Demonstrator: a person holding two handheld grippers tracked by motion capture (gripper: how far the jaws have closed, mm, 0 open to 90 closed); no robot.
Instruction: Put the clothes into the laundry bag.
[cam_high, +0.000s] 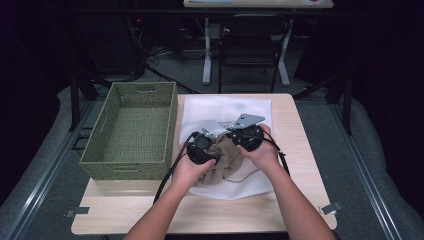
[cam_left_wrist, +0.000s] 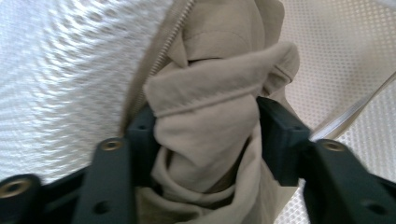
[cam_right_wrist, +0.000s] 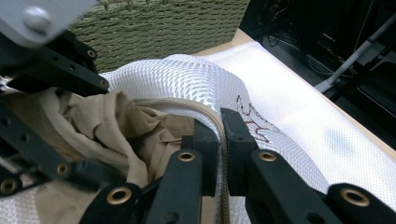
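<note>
Left gripper (cam_left_wrist: 205, 135) clamped on a bunched fold of beige cloth (cam_left_wrist: 210, 121), at the mouth of a white mesh bag (cam_high: 225, 107) mid-table; right gripper (cam_right_wrist: 222, 135) pinched shut on the bag's zipper edge (cam_right_wrist: 210, 114); green basket (cam_high: 131, 131) stood just left

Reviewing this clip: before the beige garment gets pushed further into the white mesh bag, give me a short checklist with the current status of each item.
1. Left gripper has the beige garment: ok, a bunched fold sits between its pads.
2. Right gripper holds the bag's zipper edge: ok, jaws shut on it.
3. White mesh bag lies flat on the table: ok.
4. Bag mouth held open wide enough: cannot tell, the grippers cover it in the high view.
5. Garment fully inside the bag: not ok, much of it is bunched at the opening.
6. Green woven basket apart from the work: ok, beside the bag.
</note>
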